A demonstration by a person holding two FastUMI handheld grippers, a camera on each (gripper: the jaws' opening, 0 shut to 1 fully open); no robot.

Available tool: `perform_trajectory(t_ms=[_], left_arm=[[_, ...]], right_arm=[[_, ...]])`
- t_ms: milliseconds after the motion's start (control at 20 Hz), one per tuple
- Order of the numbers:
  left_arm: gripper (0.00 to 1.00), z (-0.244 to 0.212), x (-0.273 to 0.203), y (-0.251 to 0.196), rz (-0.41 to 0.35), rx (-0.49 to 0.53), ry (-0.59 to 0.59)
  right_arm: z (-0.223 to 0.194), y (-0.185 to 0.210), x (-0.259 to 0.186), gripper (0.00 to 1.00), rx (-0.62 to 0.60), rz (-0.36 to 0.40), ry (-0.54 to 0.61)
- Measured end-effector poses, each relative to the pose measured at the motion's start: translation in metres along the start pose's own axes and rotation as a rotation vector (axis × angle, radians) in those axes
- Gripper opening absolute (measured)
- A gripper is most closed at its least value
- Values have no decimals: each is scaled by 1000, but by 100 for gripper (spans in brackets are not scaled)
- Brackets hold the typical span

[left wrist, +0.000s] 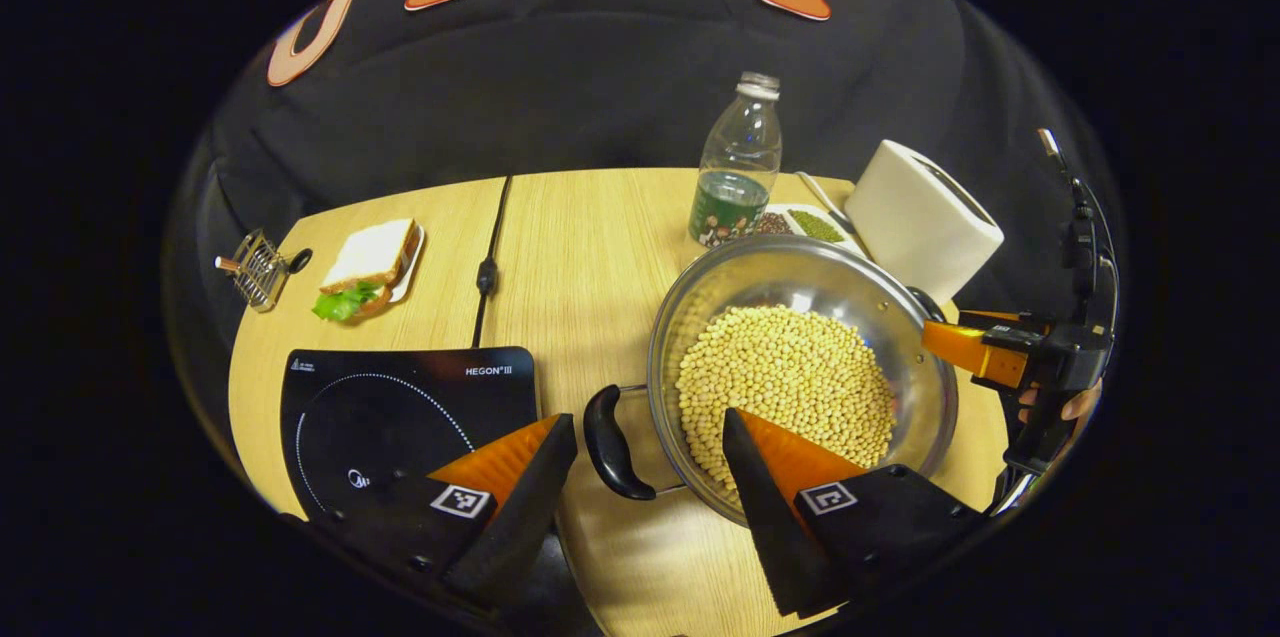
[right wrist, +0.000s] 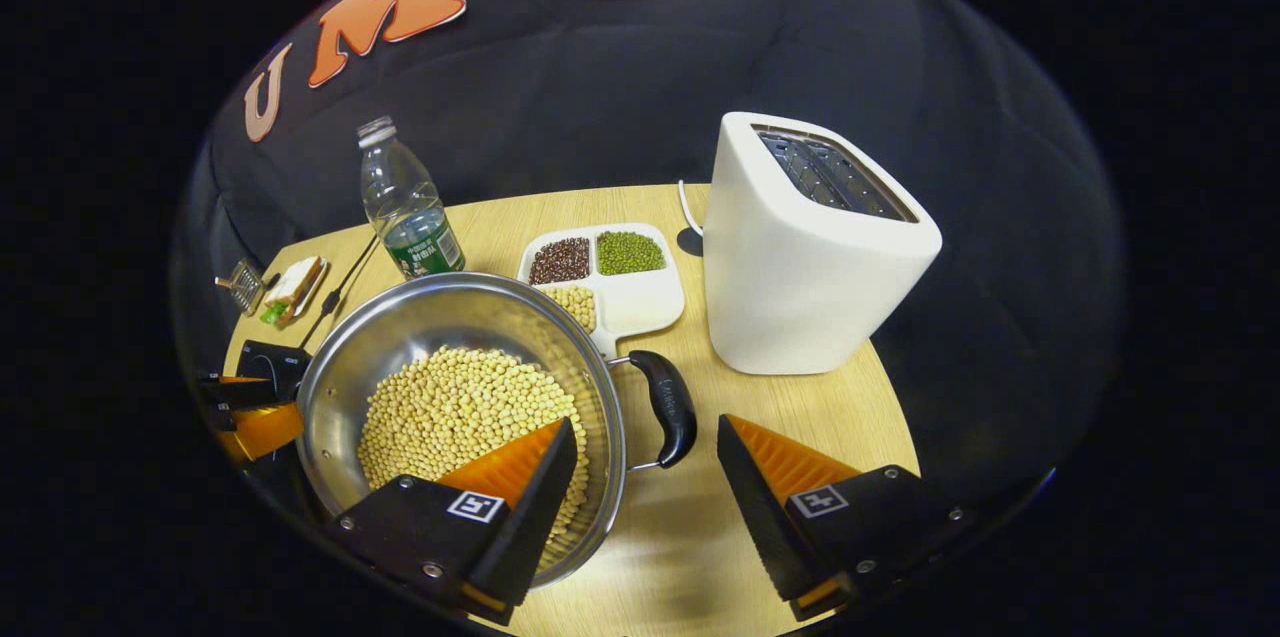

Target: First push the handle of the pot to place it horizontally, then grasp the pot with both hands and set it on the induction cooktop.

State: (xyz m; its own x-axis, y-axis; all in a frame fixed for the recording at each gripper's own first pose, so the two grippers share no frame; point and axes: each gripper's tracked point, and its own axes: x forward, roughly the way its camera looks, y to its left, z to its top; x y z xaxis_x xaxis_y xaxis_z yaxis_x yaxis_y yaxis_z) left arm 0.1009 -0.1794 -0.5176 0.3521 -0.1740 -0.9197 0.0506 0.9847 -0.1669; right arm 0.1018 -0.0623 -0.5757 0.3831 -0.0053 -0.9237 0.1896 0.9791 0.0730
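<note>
Straddling the pot's two black side handles, both grippers hang spread wide, fingers touching nothing. Left gripper (left wrist: 650,457) sits over the left black curved handle (left wrist: 612,443); right gripper (right wrist: 648,462) sits over the right black curved handle (right wrist: 670,405). Left gripper view adds the black glass induction cooktop (left wrist: 400,417) at near left, well apart from the pot, plus a black cable (left wrist: 490,262) running along the table. Right gripper view adds the slotted top of the white toaster (right wrist: 810,247) at far right. Round stainless steel pot (right wrist: 450,317) stands on the light wooden table (right wrist: 700,537), between cooktop and toaster, shiny, rim level, filled with yellow soybeans (right wrist: 460,407). White divided dish (right wrist: 640,302) behind it holds red, green and yellow beans in separate compartments. Clear plastic bottle (right wrist: 405,202) holds a little dark liquid. Sandwich on a small plate (left wrist: 370,267) far left, small wire rack (left wrist: 258,267) beside it.
</note>
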Motion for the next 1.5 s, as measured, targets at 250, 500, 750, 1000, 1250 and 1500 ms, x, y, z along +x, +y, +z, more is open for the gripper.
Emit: perform_trajectory(t_ms=[250, 500, 750, 1000, 1250, 1500], left_arm=[[94, -16, 20, -3, 35, -32, 29], [96, -17, 47, 5, 87, -58, 7], [87, -22, 60, -3, 78, -130, -19], [82, -21, 66, 5, 138, -113, -57], [74, -16, 64, 8, 139, -94, -109], [73, -18, 42, 7, 158, -54, -145]], right_arm=[[-1, -2, 14, 89, -33, -28, -4], [-9, 2, 26, 89, -24, -20, 22], [-10, 9, 37, 88, 2, 8, 22], [-13, 1, 39, 72, -34, -37, 13], [-21, 0, 27, 62, -10, -40, 26], [-42, 1, 9, 58, 46, -25, 45]])
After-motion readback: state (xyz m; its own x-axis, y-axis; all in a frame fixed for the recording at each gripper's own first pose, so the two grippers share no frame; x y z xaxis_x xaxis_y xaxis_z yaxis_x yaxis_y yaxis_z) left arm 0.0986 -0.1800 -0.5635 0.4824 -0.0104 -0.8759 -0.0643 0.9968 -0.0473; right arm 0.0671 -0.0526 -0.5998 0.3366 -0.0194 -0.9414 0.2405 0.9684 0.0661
